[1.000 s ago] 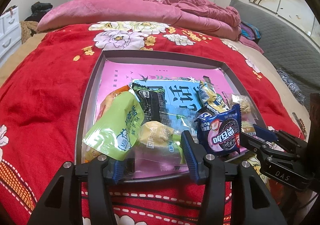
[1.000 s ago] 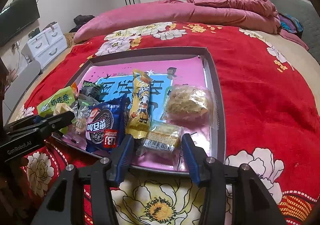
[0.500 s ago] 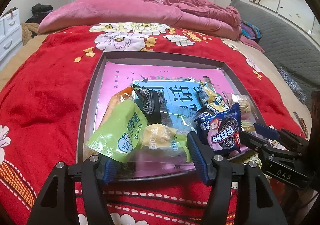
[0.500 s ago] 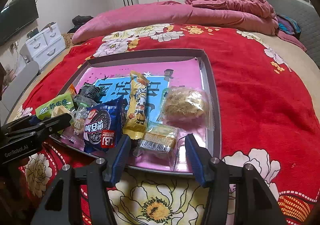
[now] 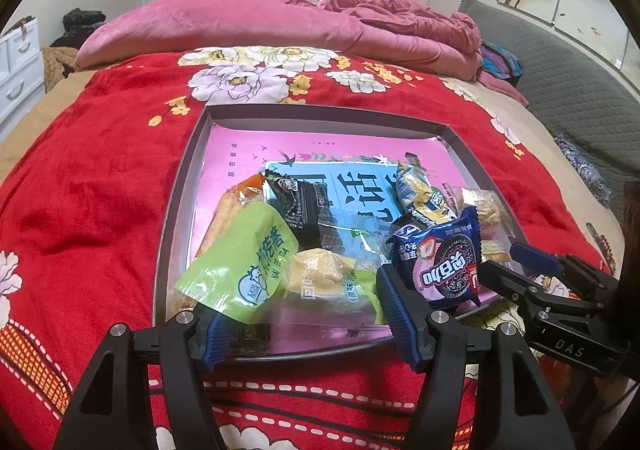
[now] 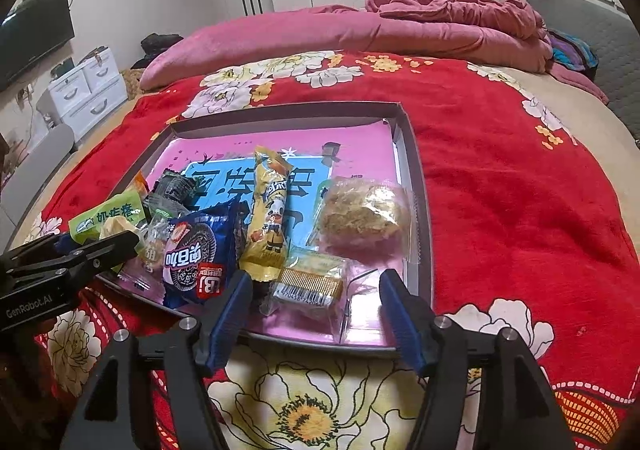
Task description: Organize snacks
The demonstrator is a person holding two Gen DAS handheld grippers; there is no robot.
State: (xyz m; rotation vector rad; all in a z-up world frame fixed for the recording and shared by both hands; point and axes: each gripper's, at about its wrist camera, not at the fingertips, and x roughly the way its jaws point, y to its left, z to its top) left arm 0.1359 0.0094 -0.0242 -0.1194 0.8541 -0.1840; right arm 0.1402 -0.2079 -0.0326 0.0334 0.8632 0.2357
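Observation:
A shallow grey tray with a pink and blue liner lies on the red floral blanket; it also shows in the right wrist view. Several snack packs lie piled at its near end: a green pouch, a yellow wrapped cake, a blue cookie pack, a yellow bar, a clear-wrapped floss cake and a small wafer pack. My left gripper is open and empty at the tray's near edge, before the green pouch. My right gripper is open and empty around the wafer pack's near end.
The red blanket spreads around the tray. Pink pillow and quilt lie at the far end. White drawers stand left of the bed, wardrobes behind. Each gripper shows in the other's view, the right one and the left one.
Both grippers have drawn back slightly toward me from the tray's near edge, and still open and empty. The snacks have not moved.

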